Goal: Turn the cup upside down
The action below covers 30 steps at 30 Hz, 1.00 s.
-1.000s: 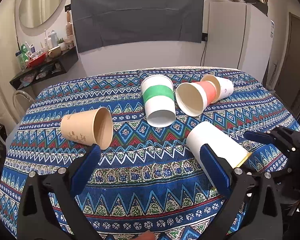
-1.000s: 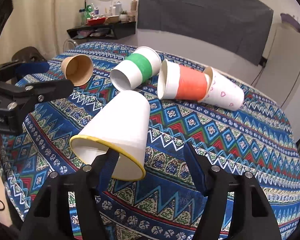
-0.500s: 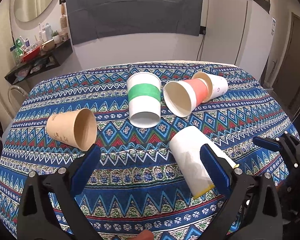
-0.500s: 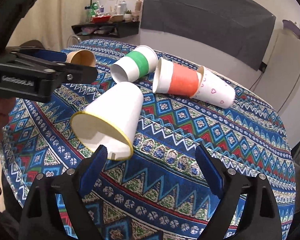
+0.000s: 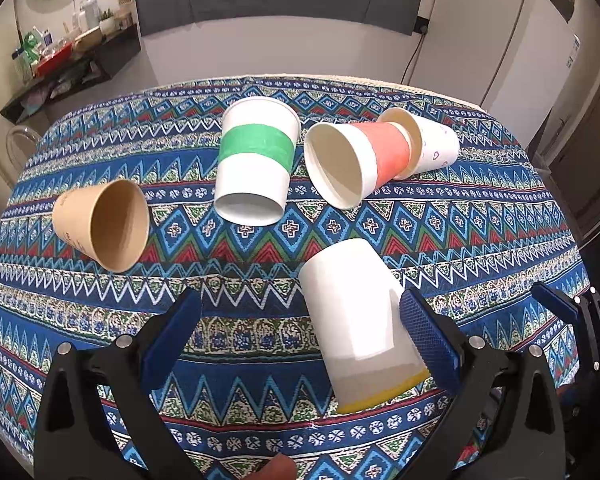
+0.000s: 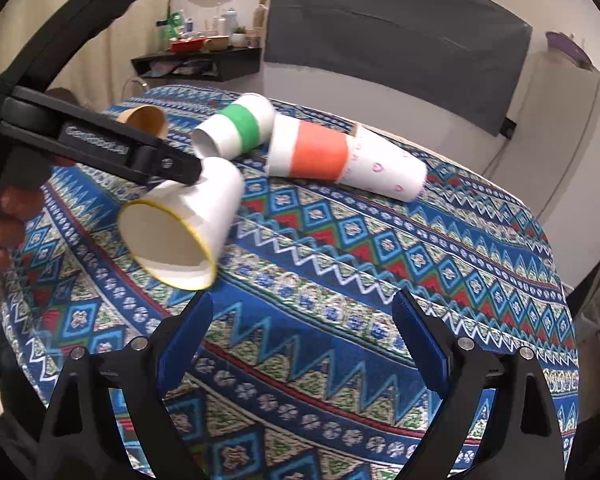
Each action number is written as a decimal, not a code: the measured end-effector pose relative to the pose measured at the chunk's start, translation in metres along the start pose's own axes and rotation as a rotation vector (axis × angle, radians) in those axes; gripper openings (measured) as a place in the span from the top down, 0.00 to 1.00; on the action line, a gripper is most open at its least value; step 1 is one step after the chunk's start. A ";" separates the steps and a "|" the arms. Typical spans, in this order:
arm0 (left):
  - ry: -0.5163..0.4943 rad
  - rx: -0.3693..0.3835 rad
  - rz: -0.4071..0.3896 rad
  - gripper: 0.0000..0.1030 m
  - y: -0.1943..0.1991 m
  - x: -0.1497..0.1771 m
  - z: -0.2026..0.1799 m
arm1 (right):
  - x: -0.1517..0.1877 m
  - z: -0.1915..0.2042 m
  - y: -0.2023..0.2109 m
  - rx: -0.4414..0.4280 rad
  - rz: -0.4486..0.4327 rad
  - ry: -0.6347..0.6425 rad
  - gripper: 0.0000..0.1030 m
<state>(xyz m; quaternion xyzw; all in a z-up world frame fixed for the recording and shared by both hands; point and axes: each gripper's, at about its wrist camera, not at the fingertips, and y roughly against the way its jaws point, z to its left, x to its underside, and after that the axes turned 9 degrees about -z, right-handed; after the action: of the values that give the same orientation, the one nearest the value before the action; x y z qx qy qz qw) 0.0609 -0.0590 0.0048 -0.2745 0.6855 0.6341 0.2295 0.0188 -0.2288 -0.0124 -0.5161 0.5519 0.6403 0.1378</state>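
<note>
A white cup with a yellow rim [image 5: 356, 320] lies on its side on the patterned tablecloth, mouth toward the near edge; it also shows in the right wrist view [image 6: 184, 224]. My left gripper [image 5: 300, 340] is open, its right finger [image 5: 428, 340] against the cup's side and the cup partly between the fingers. In the right wrist view the left gripper's finger [image 6: 100, 148] rests on top of the cup. My right gripper [image 6: 300, 344] is open and empty, to the right of the cup and clear of it.
Other cups lie on their sides farther back: a brown one [image 5: 104, 224], a green-banded one [image 5: 256, 164], an orange-banded one [image 5: 356, 164] and a white one with hearts [image 5: 432, 146]. The table edge [image 5: 260, 456] is close below the grippers.
The left gripper has moved in toward the yellow-rimmed cup, which now lies partly between its fingers. The right gripper has drawn back and stands apart from the cup.
</note>
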 end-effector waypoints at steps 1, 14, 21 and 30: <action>0.014 0.006 0.016 0.06 -0.003 -0.002 0.000 | 0.000 -0.007 -0.003 0.009 0.009 -0.017 0.16; 0.089 0.117 0.190 0.09 -0.036 -0.009 -0.015 | -0.008 -0.062 -0.056 -0.146 0.147 -0.175 0.16; 0.082 0.147 0.196 0.35 -0.044 -0.009 -0.018 | -0.011 -0.065 -0.074 -0.158 0.179 -0.171 0.16; 0.022 0.166 0.086 0.37 -0.011 -0.004 -0.008 | -0.008 -0.060 -0.071 -0.152 0.174 -0.173 0.16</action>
<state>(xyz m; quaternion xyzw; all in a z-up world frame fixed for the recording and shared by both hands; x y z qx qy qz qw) 0.0716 -0.0668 -0.0005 -0.2318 0.7493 0.5813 0.2163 0.1060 -0.2514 -0.0376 -0.4180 0.5306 0.7320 0.0892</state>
